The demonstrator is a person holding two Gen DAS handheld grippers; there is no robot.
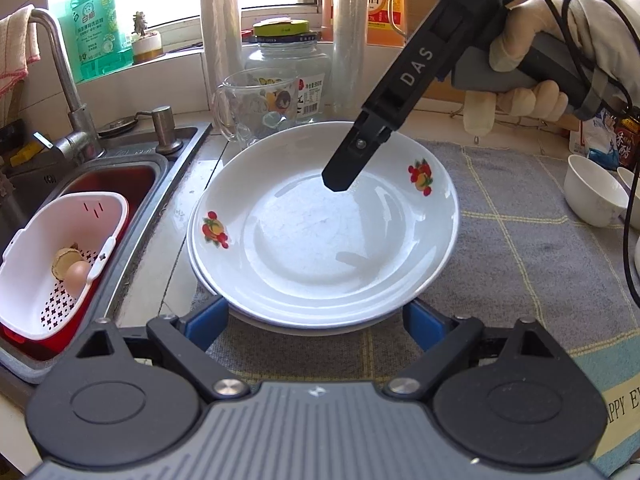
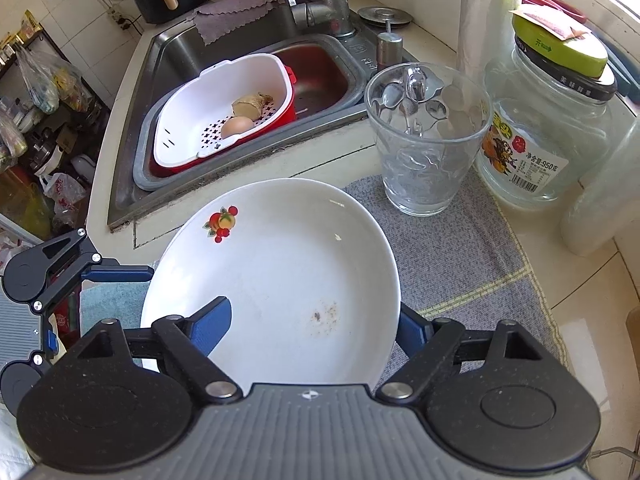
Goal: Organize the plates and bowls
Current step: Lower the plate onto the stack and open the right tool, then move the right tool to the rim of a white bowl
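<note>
A white plate with fruit prints (image 1: 320,248) lies on top of a second plate (image 1: 208,280) on the grey mat (image 1: 520,260). My left gripper (image 1: 316,320) is open at the stack's near edge, its blue fingers (image 1: 206,320) on either side. My right gripper (image 1: 340,180) hangs over the top plate's far part; in its own view (image 2: 312,322) it is open, the left finger (image 2: 212,320) over the plate (image 2: 280,272), the right finger below the rim. White bowls (image 1: 592,192) stand at the right.
A sink (image 2: 224,40) with a white strainer basket (image 2: 224,108) holding an egg and ginger lies left. A glass mug (image 2: 424,136), a jar (image 2: 544,128) and plastic-wrap rolls (image 1: 220,32) stand behind the plates. A faucet (image 1: 60,68) rises at the left.
</note>
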